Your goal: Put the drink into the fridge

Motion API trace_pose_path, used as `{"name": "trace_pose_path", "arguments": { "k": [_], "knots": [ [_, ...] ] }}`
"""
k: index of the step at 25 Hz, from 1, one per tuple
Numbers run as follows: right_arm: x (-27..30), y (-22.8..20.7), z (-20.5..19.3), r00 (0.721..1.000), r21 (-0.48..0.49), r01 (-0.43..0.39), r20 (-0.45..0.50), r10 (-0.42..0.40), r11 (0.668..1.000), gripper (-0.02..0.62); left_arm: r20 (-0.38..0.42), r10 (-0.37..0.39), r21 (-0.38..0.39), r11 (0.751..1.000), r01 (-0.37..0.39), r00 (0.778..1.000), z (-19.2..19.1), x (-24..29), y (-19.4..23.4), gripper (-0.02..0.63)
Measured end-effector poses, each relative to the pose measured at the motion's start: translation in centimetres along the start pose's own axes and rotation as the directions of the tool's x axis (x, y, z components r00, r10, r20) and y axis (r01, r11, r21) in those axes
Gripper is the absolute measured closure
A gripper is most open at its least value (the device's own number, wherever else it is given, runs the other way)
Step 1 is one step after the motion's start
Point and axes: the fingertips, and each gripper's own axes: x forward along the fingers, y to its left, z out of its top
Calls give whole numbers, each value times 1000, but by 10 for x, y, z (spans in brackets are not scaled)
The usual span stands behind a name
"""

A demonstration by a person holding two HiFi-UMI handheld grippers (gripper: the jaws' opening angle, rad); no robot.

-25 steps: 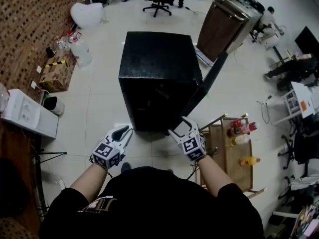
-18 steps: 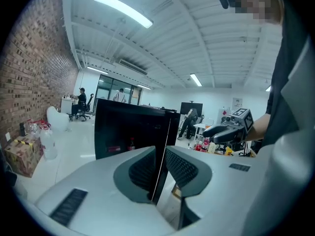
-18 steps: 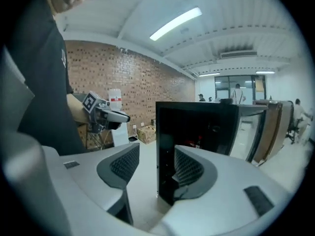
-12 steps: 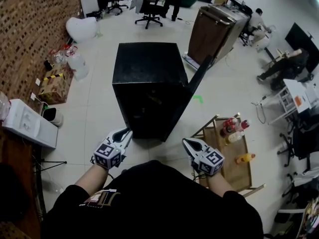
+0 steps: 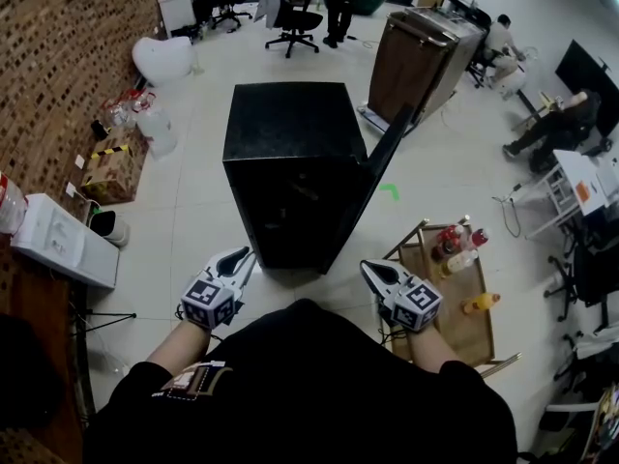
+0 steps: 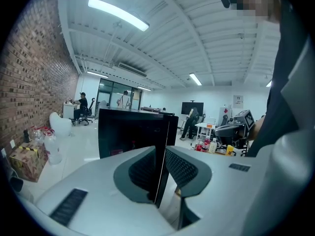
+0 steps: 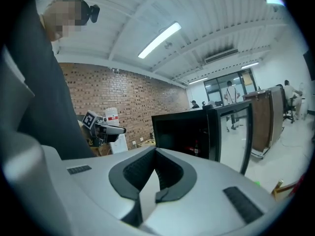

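The white left gripper (image 5: 244, 253), carried on a bare forearm, is held low with its jaws drawn together and nothing caught between them. The white right gripper (image 5: 368, 266) is likewise closed on nothing, and its dark ribbed pads (image 7: 171, 175) are seen to meet at the tips.

Straight ahead of both grippers, a black box-shaped fridge (image 5: 290, 129) stands on the pale tiled floor (image 5: 193, 211). Its open front is turned towards the grippers. Its glass-fronted door (image 5: 389, 153) is swung wide on the side nearer the right gripper.

Just to the right of the right gripper, a low wooden trolley (image 5: 455, 329) is seen. The plastic drink bottles (image 5: 455, 245) are laid on it, apart from both grippers. Red-capped ones are grouped at the far end, with a pale one beside them, and an orange bottle (image 5: 481, 304) is set closer to the person.

Well to the left of the left gripper, a red-brick wall (image 5: 58, 56) is lined with a white boxy appliance (image 5: 58, 240) and a brown cardboard box (image 5: 111, 153). Beyond the fridge, ahead and to the right of the right gripper, a tall brown cabinet (image 5: 416, 61) is placed.
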Motion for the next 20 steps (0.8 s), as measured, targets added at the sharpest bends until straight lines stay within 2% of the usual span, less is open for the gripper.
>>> {"name": "trace_pose_path", "arguments": {
  "k": [20],
  "knots": [
    [4,4,-3,999,-29,-19,-32,18,999,591,4,28,1,1000,-28,1000,-2,-11,11,548]
  ]
}}
